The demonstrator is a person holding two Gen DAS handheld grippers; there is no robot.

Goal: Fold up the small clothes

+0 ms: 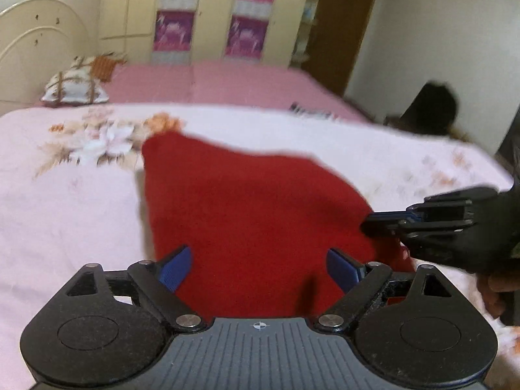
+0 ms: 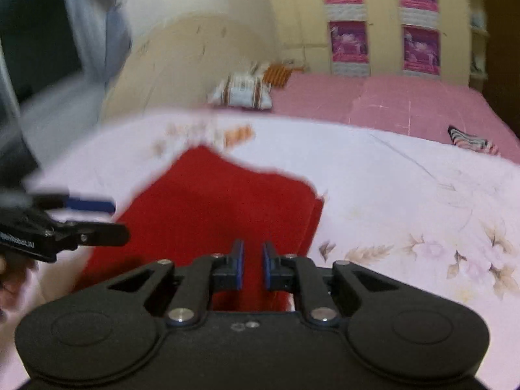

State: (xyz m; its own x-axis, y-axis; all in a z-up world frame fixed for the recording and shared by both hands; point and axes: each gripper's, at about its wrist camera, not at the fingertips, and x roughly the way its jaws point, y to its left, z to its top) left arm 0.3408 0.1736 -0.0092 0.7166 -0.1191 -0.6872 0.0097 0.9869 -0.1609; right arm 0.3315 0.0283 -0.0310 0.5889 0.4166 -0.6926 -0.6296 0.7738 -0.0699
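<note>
A red cloth [image 1: 243, 201] [image 2: 214, 201] lies flat on a white floral bedspread [image 1: 65, 211] [image 2: 390, 195]. My left gripper [image 1: 256, 253] hangs over its near edge, blue pads spread wide and nothing gripped. In the right wrist view the left gripper [image 2: 118, 221] comes in from the left, open at the cloth's left side. My right gripper [image 2: 253, 247] has its pads drawn close, with red fabric showing in the narrow slit. In the left wrist view the right gripper [image 1: 369, 224] pinches the cloth's right edge.
A patterned pillow [image 1: 74, 87] [image 2: 242, 92] lies at the head of the bed on a pink sheet [image 1: 211, 81]. A striped item [image 2: 471, 139] sits far right. A wardrobe [image 1: 211, 16] stands behind. A dark object [image 1: 432, 107] is beyond the bed's right edge.
</note>
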